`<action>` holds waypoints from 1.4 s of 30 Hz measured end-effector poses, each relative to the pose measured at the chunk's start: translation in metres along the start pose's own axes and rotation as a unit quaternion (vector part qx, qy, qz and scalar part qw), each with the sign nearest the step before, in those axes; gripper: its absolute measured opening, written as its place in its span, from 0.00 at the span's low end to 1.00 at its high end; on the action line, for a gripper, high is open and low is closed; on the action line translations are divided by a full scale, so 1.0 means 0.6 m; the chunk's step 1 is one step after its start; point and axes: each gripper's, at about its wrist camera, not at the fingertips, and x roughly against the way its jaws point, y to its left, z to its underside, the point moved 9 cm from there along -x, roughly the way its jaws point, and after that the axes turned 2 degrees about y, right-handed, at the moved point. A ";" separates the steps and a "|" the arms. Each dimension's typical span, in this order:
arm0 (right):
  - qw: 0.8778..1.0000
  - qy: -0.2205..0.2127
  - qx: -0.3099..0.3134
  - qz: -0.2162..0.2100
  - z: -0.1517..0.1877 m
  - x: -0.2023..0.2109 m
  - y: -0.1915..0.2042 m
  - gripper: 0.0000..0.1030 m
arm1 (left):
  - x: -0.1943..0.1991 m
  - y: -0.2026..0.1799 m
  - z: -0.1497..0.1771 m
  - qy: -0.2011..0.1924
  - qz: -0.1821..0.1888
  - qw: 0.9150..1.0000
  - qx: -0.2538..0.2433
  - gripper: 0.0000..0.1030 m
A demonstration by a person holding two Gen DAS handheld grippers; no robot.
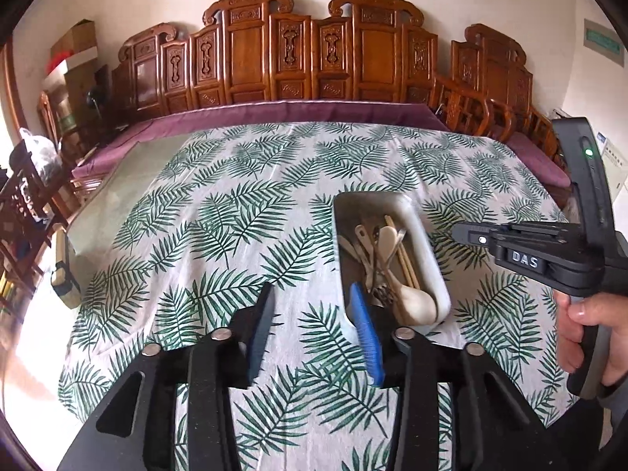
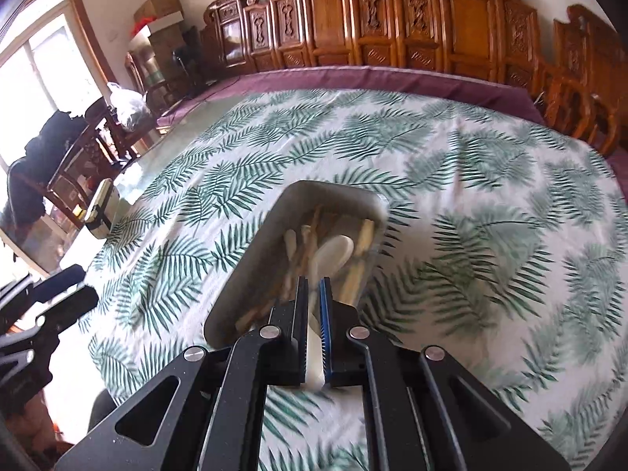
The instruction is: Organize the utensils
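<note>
A grey rectangular tray (image 1: 426,243) sits on the leaf-print tablecloth and holds white spoons (image 1: 418,302), a fork (image 1: 382,292) and wooden chopsticks (image 1: 402,251). My left gripper (image 1: 314,327) is open and empty, just left of the tray's near end. My right gripper (image 2: 314,322) is over the tray (image 2: 251,271) and shut on a white spoon handle (image 2: 314,357); the spoon's bowl (image 2: 333,253) lies among the utensils. In the left wrist view the right gripper (image 1: 463,233) comes in from the right, beside the tray.
The tablecloth (image 1: 235,212) covers a large table with a purple cloth (image 1: 274,112) beyond it. Carved wooden chairs (image 1: 298,55) line the far side. A small case (image 2: 100,206) hangs at the table's left edge.
</note>
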 end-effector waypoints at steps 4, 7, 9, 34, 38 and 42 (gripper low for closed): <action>1.000 -0.023 -0.004 0.019 0.031 0.063 -0.021 0.28 | 0.028 -0.025 0.004 -0.016 0.006 1.000 -0.006 0.63; 0.999 -0.038 -0.008 0.037 0.060 0.107 -0.038 0.49 | 0.049 -0.051 0.011 -0.025 0.016 0.999 -0.012 0.85; 0.998 -0.045 -0.011 0.044 0.083 0.132 -0.046 0.57 | 0.061 -0.068 0.019 -0.032 0.022 0.999 -0.020 0.92; 0.966 -0.215 -0.041 0.136 0.188 0.461 -0.055 0.98 | 0.259 -0.186 0.046 -0.104 0.039 0.993 -0.034 0.93; 0.960 -0.238 -0.036 0.142 0.183 0.500 -0.046 0.98 | 0.301 -0.190 0.030 -0.131 0.035 0.990 -0.031 0.93; 0.955 -0.257 -0.037 0.143 0.183 0.532 -0.037 0.98 | 0.334 -0.190 0.021 -0.151 0.033 0.988 -0.025 0.93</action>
